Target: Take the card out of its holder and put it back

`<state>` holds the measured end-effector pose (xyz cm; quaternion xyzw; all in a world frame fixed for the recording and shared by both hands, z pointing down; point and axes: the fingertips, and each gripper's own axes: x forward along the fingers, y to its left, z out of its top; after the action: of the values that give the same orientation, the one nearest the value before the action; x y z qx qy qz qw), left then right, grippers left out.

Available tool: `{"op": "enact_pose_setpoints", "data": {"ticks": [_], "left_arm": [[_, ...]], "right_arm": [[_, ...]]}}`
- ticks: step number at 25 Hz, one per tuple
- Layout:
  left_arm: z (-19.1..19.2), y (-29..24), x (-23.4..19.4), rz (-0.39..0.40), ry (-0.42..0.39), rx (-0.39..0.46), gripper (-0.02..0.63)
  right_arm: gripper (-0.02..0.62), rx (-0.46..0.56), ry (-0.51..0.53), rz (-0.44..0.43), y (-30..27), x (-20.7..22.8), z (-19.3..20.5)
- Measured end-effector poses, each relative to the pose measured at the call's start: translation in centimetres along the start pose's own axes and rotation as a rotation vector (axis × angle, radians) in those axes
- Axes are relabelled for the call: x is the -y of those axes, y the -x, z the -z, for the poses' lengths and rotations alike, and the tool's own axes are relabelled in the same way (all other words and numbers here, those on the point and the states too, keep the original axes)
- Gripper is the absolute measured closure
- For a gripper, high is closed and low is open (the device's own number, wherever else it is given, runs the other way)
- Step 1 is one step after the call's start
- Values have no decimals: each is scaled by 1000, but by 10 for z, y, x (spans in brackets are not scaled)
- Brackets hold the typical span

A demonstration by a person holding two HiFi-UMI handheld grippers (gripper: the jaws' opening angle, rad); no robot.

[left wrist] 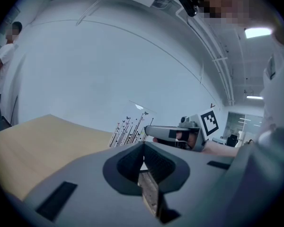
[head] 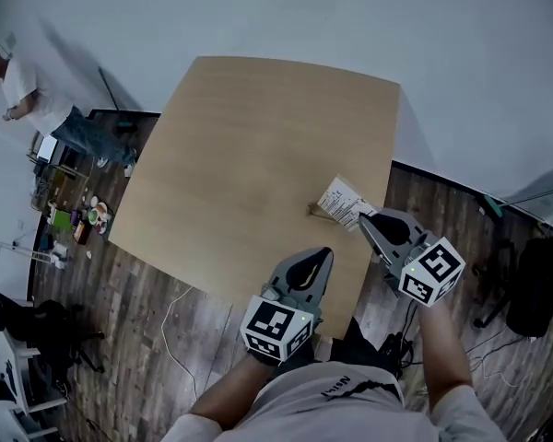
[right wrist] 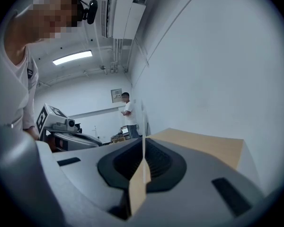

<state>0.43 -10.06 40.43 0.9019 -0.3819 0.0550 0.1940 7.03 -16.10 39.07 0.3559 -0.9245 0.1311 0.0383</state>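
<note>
A white printed card (head: 344, 200) stands tilted near the table's (head: 249, 145) right front edge, its lower left end at a small wooden holder (head: 314, 210). My right gripper (head: 363, 220) reaches the card's near corner. In the right gripper view the card (right wrist: 143, 126) rises edge-on from between the jaws, which are shut on it (right wrist: 143, 167). My left gripper (head: 326, 252) hovers just off the table's front edge, shut and empty (left wrist: 143, 167). In its view the card (left wrist: 130, 126) shows black plant-like print, with the right gripper (left wrist: 150, 130) at its right edge.
A person (head: 18, 86) stands far off to the left, also seen in the right gripper view as a person (right wrist: 128, 113). Clutter (head: 74, 217) lies on the wooden floor at left, a cable (head: 177, 313) near my feet, a black chair (head: 539, 284) at right.
</note>
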Motion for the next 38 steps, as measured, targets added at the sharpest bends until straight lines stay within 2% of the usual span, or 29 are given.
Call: {"op": "enact_pose_setpoints", "data": {"ticks": [5,13,16,21,26,38], "left_arm": [[-23,26,11,27,-24,21,592],[-49,52,26,70,-45,65,592],[-51,62,34,76,-70,73,594],[-62,62,29,75,-48,85,594],[-54,80,33,70,-47,95,594],[-53,85,30,64,-31,108,593]], "right_arm": [[569,21,-8,24,16,-33,-23],[569,53,24,40,31,-61,-55],[569,61,31,42,36,-72,-56],[569,65,33,36,32,-73,-61],[569,71,43,36,39,-94,-56],[569,67,52,37,38,-98,-55]]}}
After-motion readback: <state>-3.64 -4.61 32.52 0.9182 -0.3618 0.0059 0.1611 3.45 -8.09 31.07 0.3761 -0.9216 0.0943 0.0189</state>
